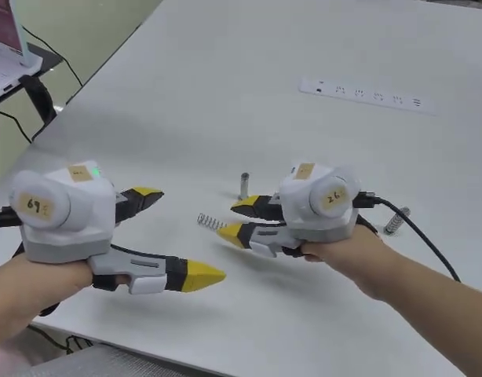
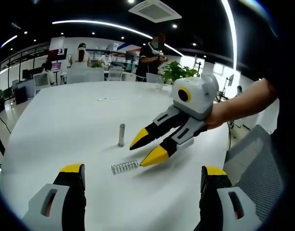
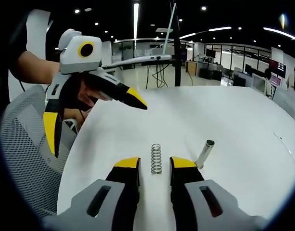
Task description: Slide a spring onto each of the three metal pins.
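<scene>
The far pin [image 1: 396,221] at 3 o'clock is judged already sprung, while a loose spring [image 1: 211,222] is faced by the slightly parted, empty right hand-held gripper [image 1: 235,220], with a bare pin [image 1: 244,185] at 12 o'clock and the left hand-held gripper [image 1: 182,233] spread wide, empty.

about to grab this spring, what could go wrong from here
The spring lies loose on the smooth table at the open jaw tips of the right gripper; a nudge may send it rolling. The pin stands close beside one jaw and could be knocked over.
</scene>
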